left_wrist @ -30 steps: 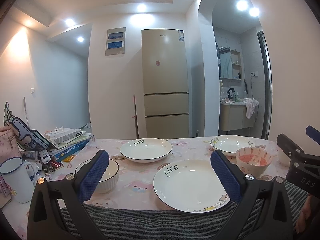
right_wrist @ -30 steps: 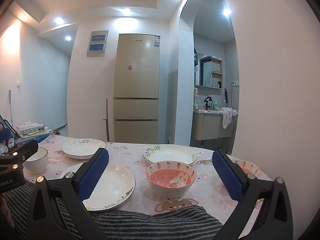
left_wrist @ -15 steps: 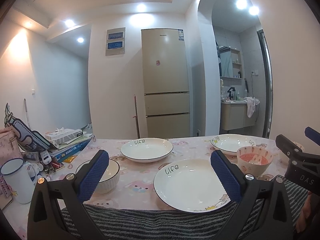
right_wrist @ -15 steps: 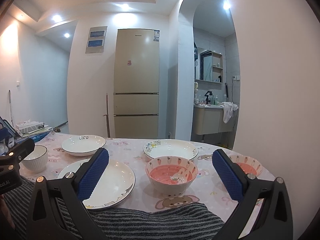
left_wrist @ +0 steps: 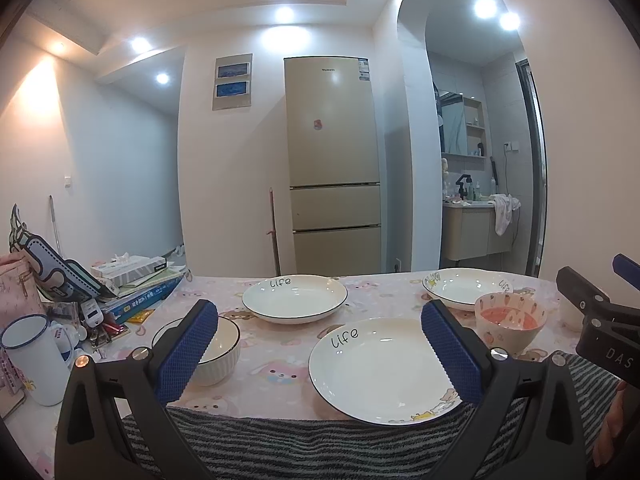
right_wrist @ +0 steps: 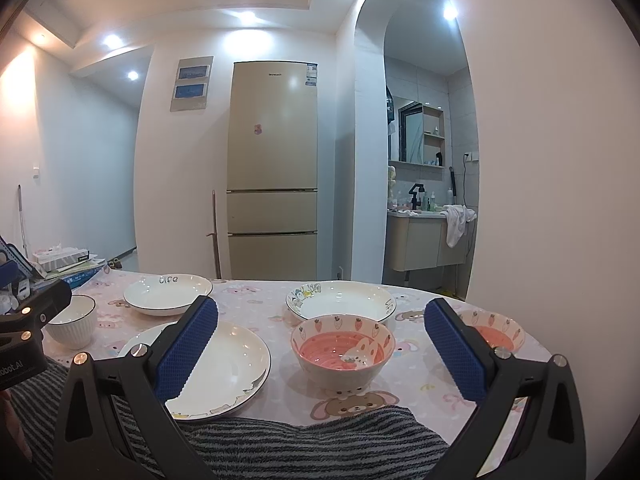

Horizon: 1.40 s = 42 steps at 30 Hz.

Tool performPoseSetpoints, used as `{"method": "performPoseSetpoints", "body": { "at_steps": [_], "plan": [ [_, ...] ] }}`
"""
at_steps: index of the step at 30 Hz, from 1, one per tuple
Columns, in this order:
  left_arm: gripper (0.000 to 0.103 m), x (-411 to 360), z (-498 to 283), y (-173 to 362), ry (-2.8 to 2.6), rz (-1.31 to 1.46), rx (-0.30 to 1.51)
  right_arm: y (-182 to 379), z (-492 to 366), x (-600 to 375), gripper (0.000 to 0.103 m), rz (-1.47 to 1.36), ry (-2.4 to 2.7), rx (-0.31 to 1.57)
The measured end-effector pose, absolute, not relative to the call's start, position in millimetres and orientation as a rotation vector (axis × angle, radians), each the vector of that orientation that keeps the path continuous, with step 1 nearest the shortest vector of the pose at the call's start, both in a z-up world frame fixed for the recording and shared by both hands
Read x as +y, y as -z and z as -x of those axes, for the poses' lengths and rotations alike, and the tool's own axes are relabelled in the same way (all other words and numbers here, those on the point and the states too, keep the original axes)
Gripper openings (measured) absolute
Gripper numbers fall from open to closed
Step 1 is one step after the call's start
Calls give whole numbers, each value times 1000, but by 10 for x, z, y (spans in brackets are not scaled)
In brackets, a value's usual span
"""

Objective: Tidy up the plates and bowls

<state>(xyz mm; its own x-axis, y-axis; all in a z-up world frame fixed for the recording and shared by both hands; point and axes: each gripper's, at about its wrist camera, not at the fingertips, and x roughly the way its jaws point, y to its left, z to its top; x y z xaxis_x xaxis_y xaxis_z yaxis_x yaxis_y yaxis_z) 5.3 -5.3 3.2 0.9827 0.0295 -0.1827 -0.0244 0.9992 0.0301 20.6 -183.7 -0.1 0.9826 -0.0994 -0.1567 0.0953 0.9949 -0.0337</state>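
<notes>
Little has moved since the earlier frames; both views have only drifted slightly. The left gripper [left_wrist: 320, 356] and right gripper [right_wrist: 320, 354] hover low in frame, jaws wide and empty. A white plate [left_wrist: 380, 372] lies lower centre, a white bowl [left_wrist: 216, 350] lower left, a pink bowl [right_wrist: 343, 350] at centre. All look glazed, stiff, slippery and breakable; the rim is likely the best hold. A striped cloth [right_wrist: 260, 446] hides the table edge, and another pink bowl [right_wrist: 498, 332] is partly blocked.
</notes>
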Motion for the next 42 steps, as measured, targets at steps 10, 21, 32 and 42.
{"method": "performPoseSetpoints", "body": {
  "at_steps": [10,21,32,42],
  "plan": [
    [103,-39,-49,-41,-24,-13,168,-16,-123,-1890,103,-4,94,124],
    [103,-172,156,-202,23,-83,142,-102,-41,-2013,103,-62,4,102],
    [103,205,530,-738,0,-17,58,-559,152,-1899,103,-34,-138,93],
    [103,567,88,-1557,5,47,47,-1464,-329,-1858,103,-22,-195,89]
  ]
}}
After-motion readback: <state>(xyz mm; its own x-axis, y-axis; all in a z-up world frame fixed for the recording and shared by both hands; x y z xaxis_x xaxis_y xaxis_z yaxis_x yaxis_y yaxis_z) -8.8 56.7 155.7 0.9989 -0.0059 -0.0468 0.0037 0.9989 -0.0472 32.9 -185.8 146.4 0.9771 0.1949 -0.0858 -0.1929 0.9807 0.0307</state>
